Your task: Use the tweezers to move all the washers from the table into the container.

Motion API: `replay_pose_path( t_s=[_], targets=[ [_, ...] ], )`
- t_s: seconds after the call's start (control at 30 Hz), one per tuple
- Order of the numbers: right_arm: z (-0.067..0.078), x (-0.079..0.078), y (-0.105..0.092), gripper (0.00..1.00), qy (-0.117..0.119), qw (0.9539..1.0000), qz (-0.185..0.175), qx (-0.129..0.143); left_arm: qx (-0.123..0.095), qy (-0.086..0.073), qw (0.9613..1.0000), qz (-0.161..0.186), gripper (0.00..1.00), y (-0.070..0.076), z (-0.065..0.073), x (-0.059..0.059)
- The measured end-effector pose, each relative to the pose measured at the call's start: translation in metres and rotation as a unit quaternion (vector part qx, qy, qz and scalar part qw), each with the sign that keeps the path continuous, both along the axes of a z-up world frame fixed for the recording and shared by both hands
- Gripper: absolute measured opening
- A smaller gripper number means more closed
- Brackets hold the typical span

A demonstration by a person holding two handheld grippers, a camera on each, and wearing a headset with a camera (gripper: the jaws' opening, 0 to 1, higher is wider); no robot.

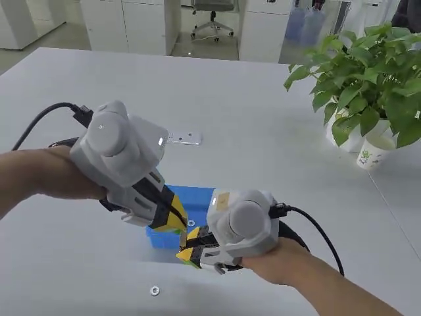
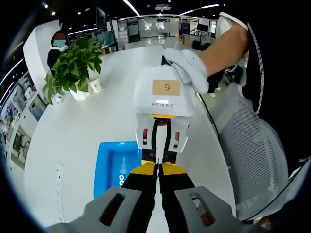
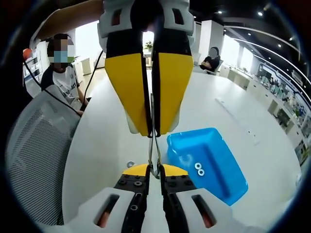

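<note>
Left gripper (image 1: 176, 220) is held from the left and right gripper (image 1: 187, 255) from the near right. Their tips are met head-on just over the near edge of the blue container (image 1: 197, 195) on the white table (image 1: 276, 151).

In the right gripper view, thin metal tweezers (image 3: 153, 153) are seen running from between the left gripper's yellow pads down to the right gripper's tips. The left jaws are pressed together on the tweezers, with only a sliver of gap seen. The right jaws are also closed in on the tweezers' lower end. The tweezer arms are seen close together. Whether a washer is pinched in them cannot be told.

Two washers (image 3: 198, 168) are seen lying inside the container, near its left wall in the right gripper view. One loose washer (image 1: 154, 290) is left on the table, near and left of the container, apart from both grippers.

A flat white socket strip (image 1: 184, 138) is seen on the table beyond the container. A potted plant (image 1: 368, 85) is placed at the far right of the table. A mesh chair (image 2: 248, 155) is seen beside the table in the left gripper view.
</note>
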State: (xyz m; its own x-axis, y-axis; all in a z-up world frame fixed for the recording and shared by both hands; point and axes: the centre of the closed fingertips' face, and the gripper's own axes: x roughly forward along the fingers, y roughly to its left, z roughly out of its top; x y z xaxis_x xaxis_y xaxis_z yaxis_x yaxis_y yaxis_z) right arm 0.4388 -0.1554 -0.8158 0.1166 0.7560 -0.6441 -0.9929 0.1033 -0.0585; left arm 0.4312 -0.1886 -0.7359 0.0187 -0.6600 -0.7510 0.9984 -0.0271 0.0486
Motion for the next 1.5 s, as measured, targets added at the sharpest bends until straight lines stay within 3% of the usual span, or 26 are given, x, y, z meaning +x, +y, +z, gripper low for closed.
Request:
replay_pose_path(
  t_s=[0.4,0.77,1.5],
  targets=[
    [0.012,0.018,-0.003,0.11,-0.01,0.9999,-0.008,0.003,-0.002,-0.012,0.9999,0.003,0.05,-0.003,0.011,0.016],
    [0.013,0.039,-0.009,0.11,-0.022,0.9997,-0.013,0.003,-0.008,-0.024,0.9997,0.004,0.05,-0.008,0.012,0.034],
    [-0.015,0.07,-0.016,0.11,-0.017,0.9997,-0.018,-0.008,-0.004,-0.029,0.9995,0.012,0.05,-0.013,-0.015,0.065]
  ],
)
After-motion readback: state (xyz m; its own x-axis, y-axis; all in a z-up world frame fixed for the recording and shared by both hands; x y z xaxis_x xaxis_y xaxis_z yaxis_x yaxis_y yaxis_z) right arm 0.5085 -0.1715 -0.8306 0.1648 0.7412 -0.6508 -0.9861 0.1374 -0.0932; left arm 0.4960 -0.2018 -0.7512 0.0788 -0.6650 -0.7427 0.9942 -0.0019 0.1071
